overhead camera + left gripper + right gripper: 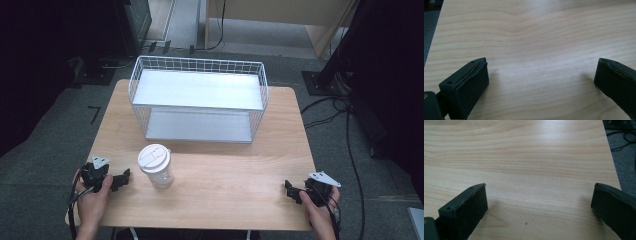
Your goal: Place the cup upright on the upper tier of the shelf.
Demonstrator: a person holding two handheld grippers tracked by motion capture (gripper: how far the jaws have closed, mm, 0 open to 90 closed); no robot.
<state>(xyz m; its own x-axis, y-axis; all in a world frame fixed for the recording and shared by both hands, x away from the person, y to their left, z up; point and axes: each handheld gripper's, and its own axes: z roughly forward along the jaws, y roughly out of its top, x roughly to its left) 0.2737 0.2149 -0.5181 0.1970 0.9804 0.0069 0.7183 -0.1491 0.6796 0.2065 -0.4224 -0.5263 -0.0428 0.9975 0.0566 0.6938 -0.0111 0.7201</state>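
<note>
A clear plastic cup (157, 166) with a white lid stands upright on the wooden table (225, 165), front left of centre. My left gripper (124, 178) rests on the table just left of the cup, apart from it. Its jaws are open and hold nothing; bare wood lies between them in the left gripper view (541, 75). My right gripper (289, 190) sits near the table's front right corner. It is open too, with only wood between its jaws in the right gripper view (539, 200).
A white two-tier wire basket shelf (197, 97) stands at the back middle of the table. The table's right edge (614, 167) lies close to my right gripper. Black stands and cables (350, 125) sit on the grey floor around the table.
</note>
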